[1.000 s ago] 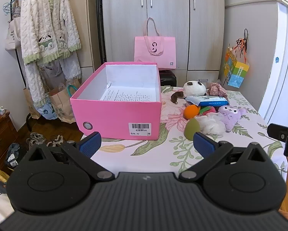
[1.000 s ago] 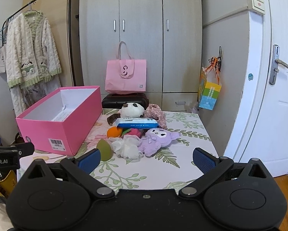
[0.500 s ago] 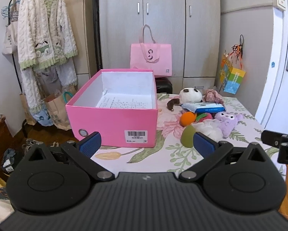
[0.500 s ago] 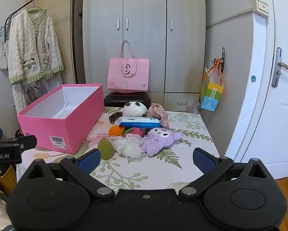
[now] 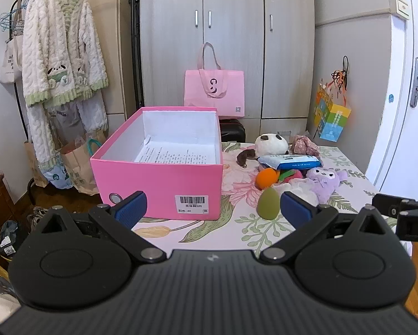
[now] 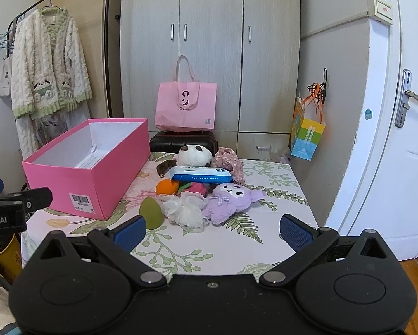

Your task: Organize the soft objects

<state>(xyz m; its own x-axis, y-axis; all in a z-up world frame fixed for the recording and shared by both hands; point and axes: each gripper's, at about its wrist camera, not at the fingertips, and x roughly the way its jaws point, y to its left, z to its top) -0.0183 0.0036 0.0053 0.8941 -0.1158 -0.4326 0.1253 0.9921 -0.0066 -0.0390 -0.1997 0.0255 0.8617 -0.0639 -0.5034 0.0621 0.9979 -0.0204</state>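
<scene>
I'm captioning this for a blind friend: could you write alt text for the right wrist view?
A pile of soft toys, among them a purple plush and a panda, lies on a floral table beside an open pink box. The open right gripper fills the foreground; wardrobes stand behind.

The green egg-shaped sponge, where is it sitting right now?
The green egg-shaped sponge stands on the floral table, at the near edge of the toy pile, between the pink box and the white mesh puff.

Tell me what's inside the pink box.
The pink box holds only a printed sheet of paper on its white floor. Its near wall hides the front strip of the floor.
</scene>
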